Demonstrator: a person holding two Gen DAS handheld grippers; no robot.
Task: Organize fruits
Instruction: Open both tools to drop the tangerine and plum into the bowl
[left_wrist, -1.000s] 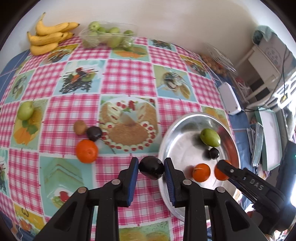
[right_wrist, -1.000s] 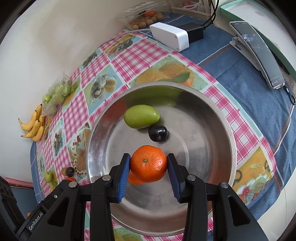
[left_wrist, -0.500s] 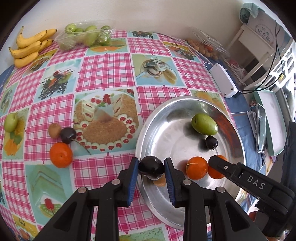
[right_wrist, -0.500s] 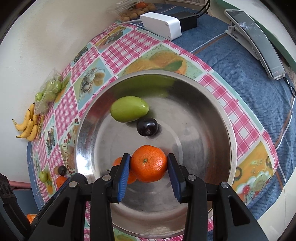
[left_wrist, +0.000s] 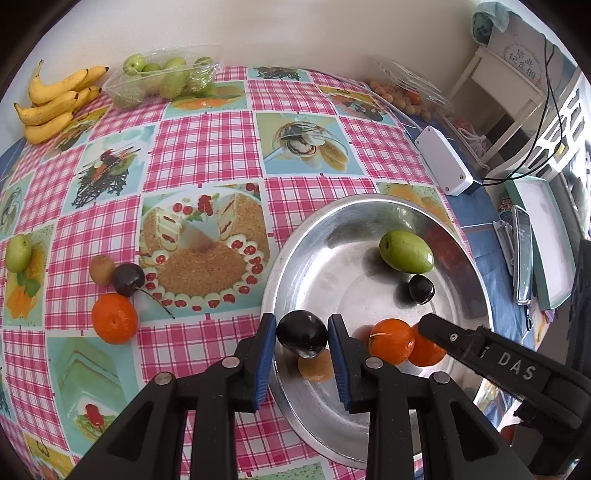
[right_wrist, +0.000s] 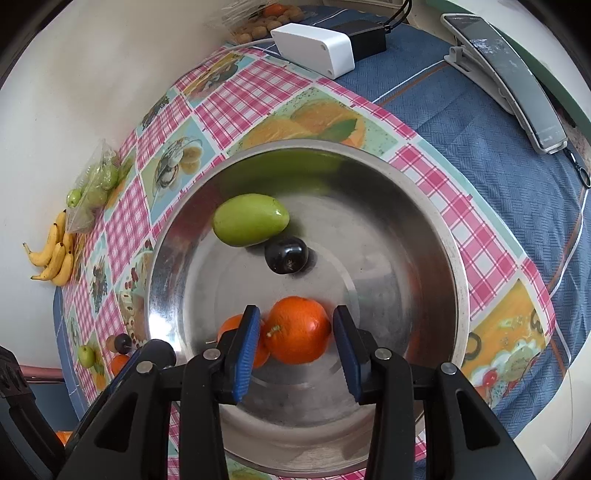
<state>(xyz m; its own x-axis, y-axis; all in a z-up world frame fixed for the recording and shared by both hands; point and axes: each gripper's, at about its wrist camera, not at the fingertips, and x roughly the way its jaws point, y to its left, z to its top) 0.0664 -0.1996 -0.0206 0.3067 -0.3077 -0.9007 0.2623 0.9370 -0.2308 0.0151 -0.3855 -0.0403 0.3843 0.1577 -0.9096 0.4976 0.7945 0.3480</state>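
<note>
Left gripper (left_wrist: 302, 338): clamped on a dark plum (left_wrist: 302, 333), held just over the near-left rim of the steel bowl (left_wrist: 476, 273).
Right gripper (right_wrist: 295, 341): jaws parted; an orange (right_wrist: 297, 330) sits between them in the bowl, a gap seen on each side, pads not pressed on it.
Second orange (right_wrist: 231, 326): touching the first, partly hidden behind the left pad.
Bowl contents: green mango (right_wrist: 250, 219), dark cherry (right_wrist: 286, 254) just beside it.
Left on tablecloth (left_wrist: 207, 140): orange (left_wrist: 114, 318), cherry (left_wrist: 128, 279), kiwi (left_wrist: 102, 269), clustered; green apple (left_wrist: 18, 253) farther left.
Far edge: bananas (left_wrist: 55, 103), tray of green fruit (left_wrist: 166, 79).

bowl (right_wrist: 456, 295) right half free, 4 fruits crowding left
</note>
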